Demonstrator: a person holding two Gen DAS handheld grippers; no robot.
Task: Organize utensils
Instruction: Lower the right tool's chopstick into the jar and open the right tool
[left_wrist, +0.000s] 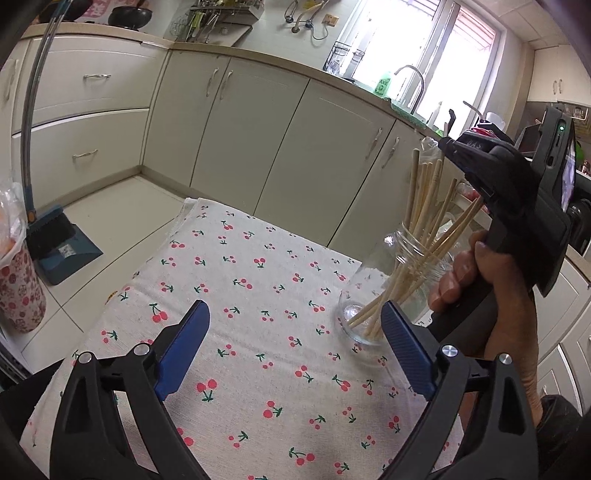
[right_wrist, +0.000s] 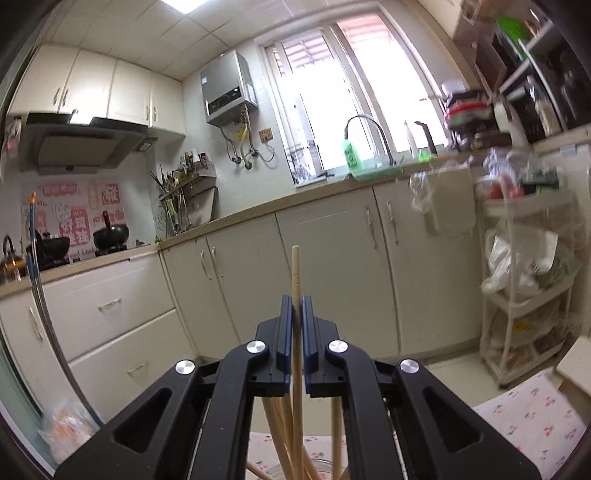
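Note:
A clear glass jar (left_wrist: 373, 317) stands on the cherry-print tablecloth (left_wrist: 258, 295) at the right, holding several wooden chopsticks (left_wrist: 424, 206) that fan upward. My left gripper (left_wrist: 295, 325) is open above the cloth, nothing between its blue fingers; its right finger (left_wrist: 406, 354) is just in front of the jar's base. A hand holds my right gripper's body (left_wrist: 517, 192) above and behind the jar. In the right wrist view my right gripper (right_wrist: 296, 306) is shut on one upright chopstick (right_wrist: 295, 269), with more chopsticks and the jar rim (right_wrist: 314, 465) below it.
Cream kitchen cabinets (left_wrist: 258, 129) run behind the table, with a sink tap (left_wrist: 413, 81) under the window. A broom and blue dustpan (left_wrist: 59, 243) lean at the left. A white trolley rack (right_wrist: 524, 288) with bags stands at the right.

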